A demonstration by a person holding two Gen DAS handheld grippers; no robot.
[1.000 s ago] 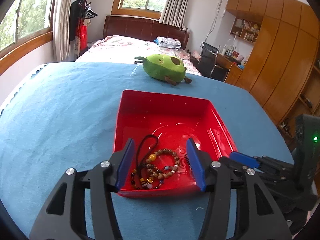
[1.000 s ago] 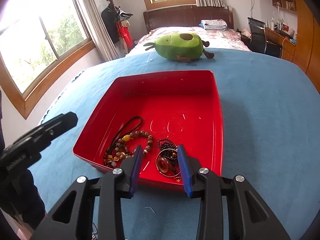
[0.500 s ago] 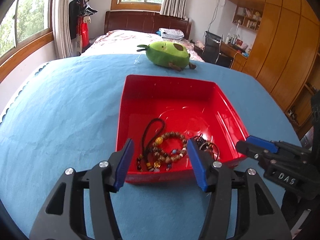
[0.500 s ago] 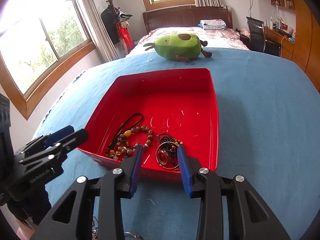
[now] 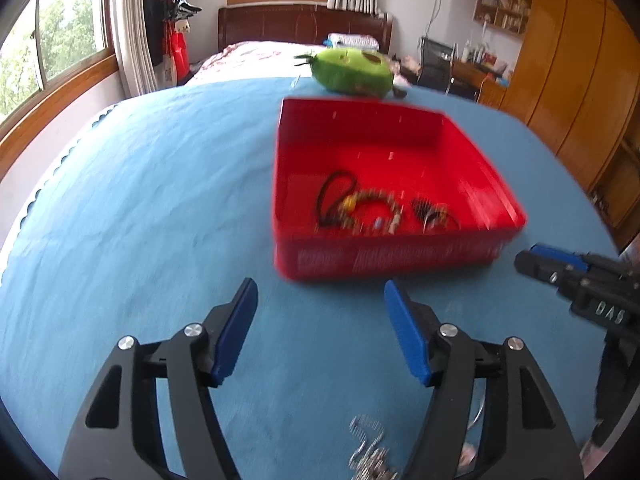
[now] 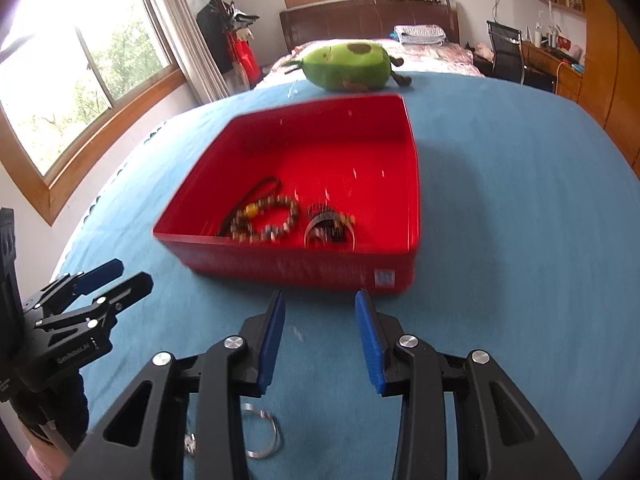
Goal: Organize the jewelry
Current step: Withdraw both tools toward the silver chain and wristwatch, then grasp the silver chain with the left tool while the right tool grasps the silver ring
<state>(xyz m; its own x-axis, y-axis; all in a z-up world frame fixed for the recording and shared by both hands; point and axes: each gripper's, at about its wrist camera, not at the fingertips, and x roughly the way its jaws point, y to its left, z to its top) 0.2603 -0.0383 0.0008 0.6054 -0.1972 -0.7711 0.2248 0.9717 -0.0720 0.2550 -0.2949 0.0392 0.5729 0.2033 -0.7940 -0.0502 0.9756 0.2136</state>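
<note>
Red plastic forms the tray that is set on the blue cloth covering the table, toward the table's far edge. Inside the tray, near its front wall, a beaded bracelet with a black cord loop is seen, and just beside it, toward the tray's right wall, a darker bead string with a metal bangle is seen; whether the two clusters touch cannot be told through the motion blur. A green avocado plush toy is placed behind the tray, at the far edge of the table.

The left claw is held above the bare cloth just in front of the tray's front wall; its blue-padded jaws are spread wide and nothing is held between them. The right claw is held likewise in front of the tray, toward its right front corner, with the jaws parted more narrowly and nothing gripped. Each claw is caught at the side of the other's view, well apart from it.

Near the table's front edge, more jewelry is left outside the tray: a silver chain is seen on the cloth below the left claw, and a thin metal ring bangle is seen on the cloth beneath the right claw's left arm. A smaller metal piece beside that bangle is too hidden to be identified.
</note>
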